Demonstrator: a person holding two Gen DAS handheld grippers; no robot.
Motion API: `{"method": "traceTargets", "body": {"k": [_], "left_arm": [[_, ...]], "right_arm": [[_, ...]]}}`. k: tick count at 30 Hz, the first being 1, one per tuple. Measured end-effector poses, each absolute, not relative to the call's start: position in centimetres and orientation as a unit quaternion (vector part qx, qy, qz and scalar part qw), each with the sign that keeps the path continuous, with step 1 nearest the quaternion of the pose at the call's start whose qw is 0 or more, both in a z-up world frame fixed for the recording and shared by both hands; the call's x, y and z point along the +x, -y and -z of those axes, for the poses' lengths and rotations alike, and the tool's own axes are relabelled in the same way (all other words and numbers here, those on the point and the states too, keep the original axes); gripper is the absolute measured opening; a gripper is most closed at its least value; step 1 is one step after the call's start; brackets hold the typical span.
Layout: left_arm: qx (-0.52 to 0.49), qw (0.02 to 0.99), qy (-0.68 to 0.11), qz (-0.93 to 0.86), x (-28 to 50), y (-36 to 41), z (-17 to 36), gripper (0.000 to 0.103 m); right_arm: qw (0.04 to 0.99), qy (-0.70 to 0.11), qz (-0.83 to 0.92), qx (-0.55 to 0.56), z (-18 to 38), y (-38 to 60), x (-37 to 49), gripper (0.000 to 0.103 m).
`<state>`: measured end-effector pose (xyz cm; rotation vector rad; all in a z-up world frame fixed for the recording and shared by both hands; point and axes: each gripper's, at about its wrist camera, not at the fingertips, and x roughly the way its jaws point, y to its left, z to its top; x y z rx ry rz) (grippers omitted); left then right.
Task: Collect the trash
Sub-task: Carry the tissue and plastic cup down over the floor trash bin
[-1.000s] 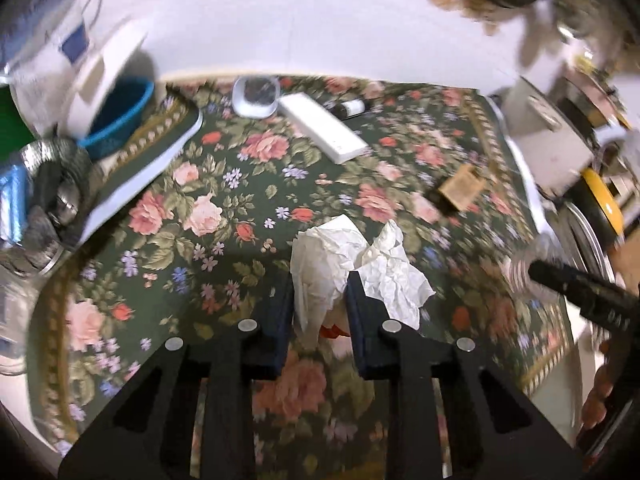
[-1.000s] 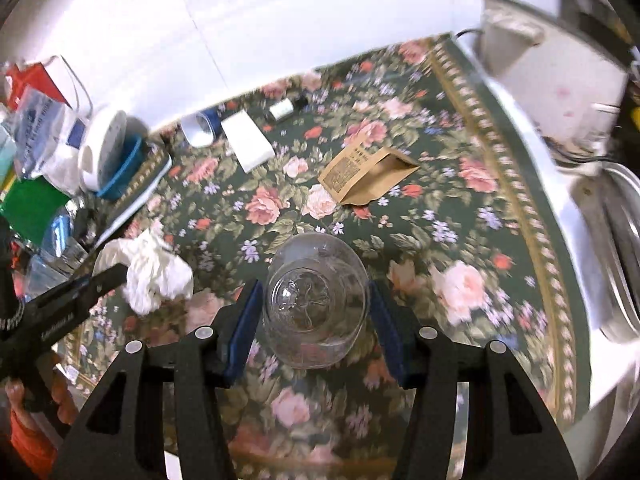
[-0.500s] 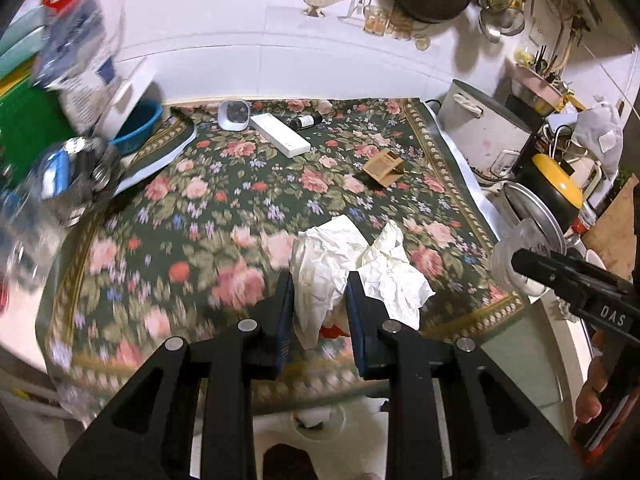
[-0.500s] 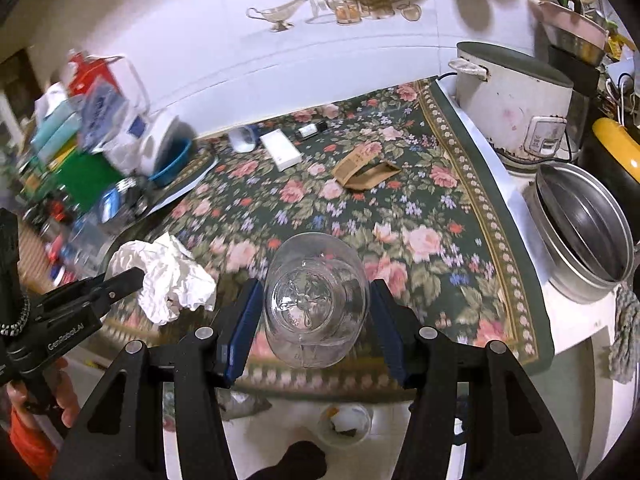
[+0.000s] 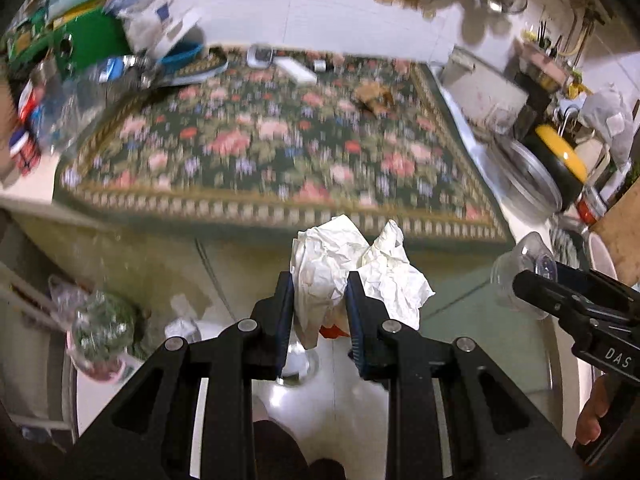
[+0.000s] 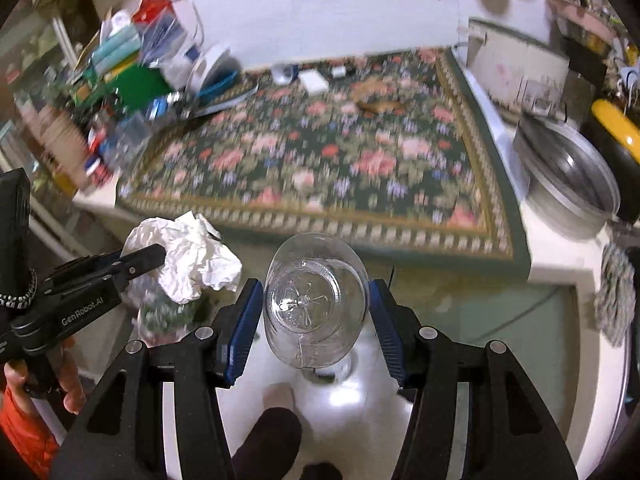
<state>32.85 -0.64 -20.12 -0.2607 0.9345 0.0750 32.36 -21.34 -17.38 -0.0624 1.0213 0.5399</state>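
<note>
My left gripper (image 5: 318,312) is shut on a crumpled white paper wad (image 5: 360,264) and holds it in the air in front of the table's near edge, above the floor. The wad also shows in the right wrist view (image 6: 192,260). My right gripper (image 6: 316,312) is shut on a clear plastic bottle (image 6: 316,304), seen bottom-first, also held off the table over the white floor. The bottle shows at the right of the left wrist view (image 5: 520,272).
The table with the floral cloth (image 6: 320,152) lies ahead, with a brown paper packet (image 6: 376,100), a white box (image 6: 314,80) and clutter at the left (image 6: 132,76). Metal pans (image 6: 568,176) stand at the right. A bag with trash (image 5: 100,332) sits on the floor at the left.
Both grippers have pulled back from above the table and dropped below its front edge, each keeping its load. The floor and the table's front now fill the lower view.
</note>
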Motion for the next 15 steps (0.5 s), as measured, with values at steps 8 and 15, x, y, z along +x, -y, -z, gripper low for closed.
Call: {"method": "traceTargets", "body": {"k": [8, 15], "left_arm": [[-0.126, 0.841, -0.525, -0.040, 30.2, 1.8, 28.3, 0.025], [-0.132, 0.813, -0.567, -0.028, 30.8, 0.7, 38.0, 0.025]], "right_arm": [[0.798, -0.545, -0.257, -0.020, 24.5, 21.3, 30.4, 0.051], [0.774, -0.592, -0.226, -0.003, 33.6, 20.5, 30.4, 0.051]]}}
